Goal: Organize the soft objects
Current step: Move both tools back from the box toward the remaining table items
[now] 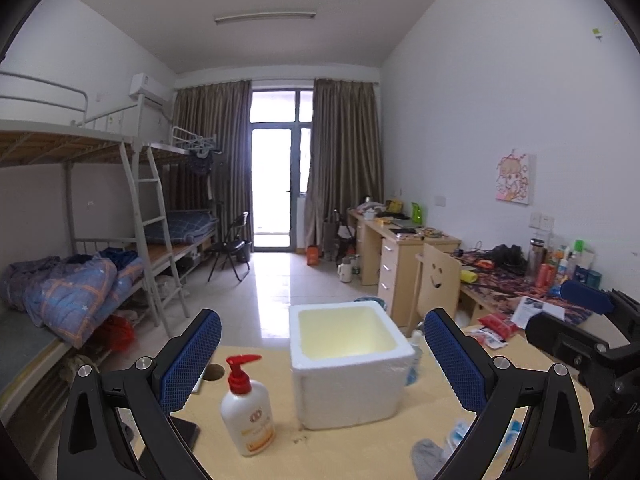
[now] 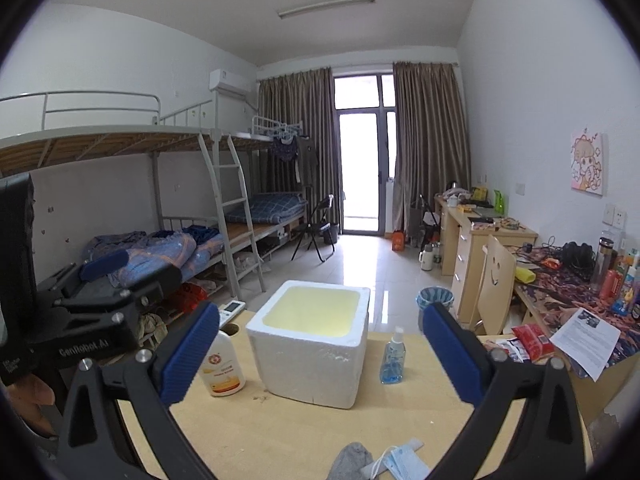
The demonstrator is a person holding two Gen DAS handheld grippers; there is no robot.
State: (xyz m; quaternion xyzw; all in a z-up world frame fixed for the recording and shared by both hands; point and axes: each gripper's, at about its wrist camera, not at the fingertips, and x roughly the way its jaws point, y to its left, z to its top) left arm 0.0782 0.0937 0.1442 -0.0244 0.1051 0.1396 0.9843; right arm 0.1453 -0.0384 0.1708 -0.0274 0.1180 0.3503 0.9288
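The left gripper stands wide open with nothing between its blue pads, and the right gripper is spread just as wide and equally empty. Both hover above the near part of the wooden table. A grey sock and a blue face mask lie touching at the table's near edge. Mid-table sits an open white foam box, empty inside. A lotion pump bottle stands just left of it, and a blue spray bottle just right, toward the far edge.
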